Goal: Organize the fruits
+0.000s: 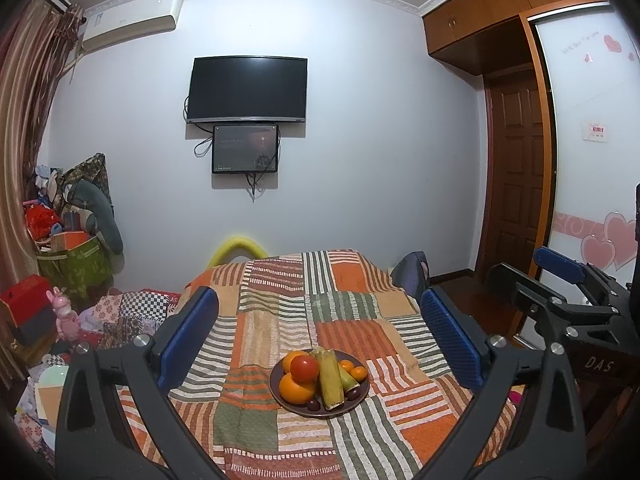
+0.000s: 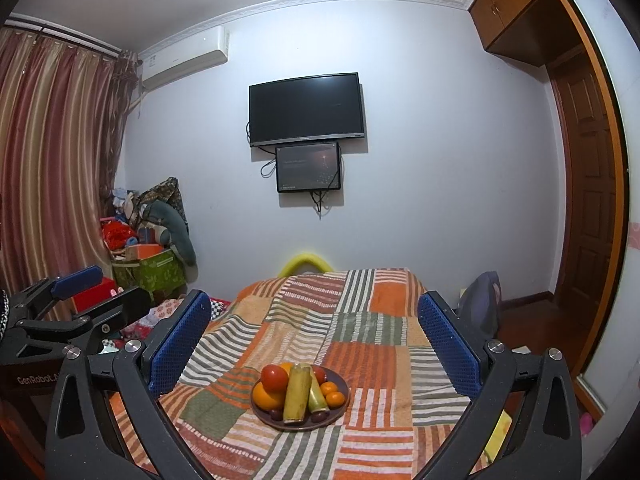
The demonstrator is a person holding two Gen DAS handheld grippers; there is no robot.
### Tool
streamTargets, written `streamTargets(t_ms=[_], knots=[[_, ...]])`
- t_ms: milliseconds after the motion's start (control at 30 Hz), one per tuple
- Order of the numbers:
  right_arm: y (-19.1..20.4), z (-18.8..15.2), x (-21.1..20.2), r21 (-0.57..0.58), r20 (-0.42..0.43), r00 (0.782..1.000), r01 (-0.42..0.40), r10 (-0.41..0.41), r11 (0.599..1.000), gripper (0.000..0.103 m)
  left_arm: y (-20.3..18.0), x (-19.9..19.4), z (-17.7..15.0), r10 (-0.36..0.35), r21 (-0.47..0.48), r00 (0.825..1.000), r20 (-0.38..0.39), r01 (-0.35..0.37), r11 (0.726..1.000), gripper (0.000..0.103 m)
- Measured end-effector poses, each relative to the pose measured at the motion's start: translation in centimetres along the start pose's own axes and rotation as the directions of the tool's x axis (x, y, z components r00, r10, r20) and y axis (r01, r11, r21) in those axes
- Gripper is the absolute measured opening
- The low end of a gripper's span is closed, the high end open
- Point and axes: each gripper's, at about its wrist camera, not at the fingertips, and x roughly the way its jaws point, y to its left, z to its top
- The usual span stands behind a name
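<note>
A dark round plate (image 1: 356,400) (image 2: 340,380) sits on a striped patchwork cloth. It holds a red tomato (image 1: 305,369) (image 2: 274,377), oranges (image 1: 297,389) (image 2: 267,398), small tangerines (image 1: 358,373) (image 2: 335,399), two green-yellow cane pieces (image 1: 330,380) (image 2: 298,394) and dark dates (image 1: 313,404). My left gripper (image 1: 318,332) hovers open above and before the plate, nothing between its blue pads. My right gripper (image 2: 314,336) is likewise open and empty. Each gripper shows in the other's view, right gripper (image 1: 560,276) and left gripper (image 2: 84,292).
The patchwork cloth (image 1: 280,300) covers a table or bed reaching toward the far wall. A television (image 1: 248,90) hangs on that wall. Piled bags and boxes (image 1: 68,240) stand at the left by curtains. A wooden door (image 1: 516,176) and wardrobe are at the right.
</note>
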Motion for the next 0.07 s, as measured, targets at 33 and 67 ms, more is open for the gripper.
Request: streamTargets(t_ms=[33,67], knots=[[0.02,-0.05,0.08,-0.001,-0.001,1.0,0.001,-0.001,1.0,0.103,0.1,0.08,0.07,0.0,0.0,1.0,-0.002,0.0,1.0,0.103],[0.02,-0.01,0.14,-0.002,-0.002,1.0,0.002,-0.002,1.0,0.103,0.17,0.15,0.05,0.0,0.0,1.0,-0.005,0.0,1.0,0.103]])
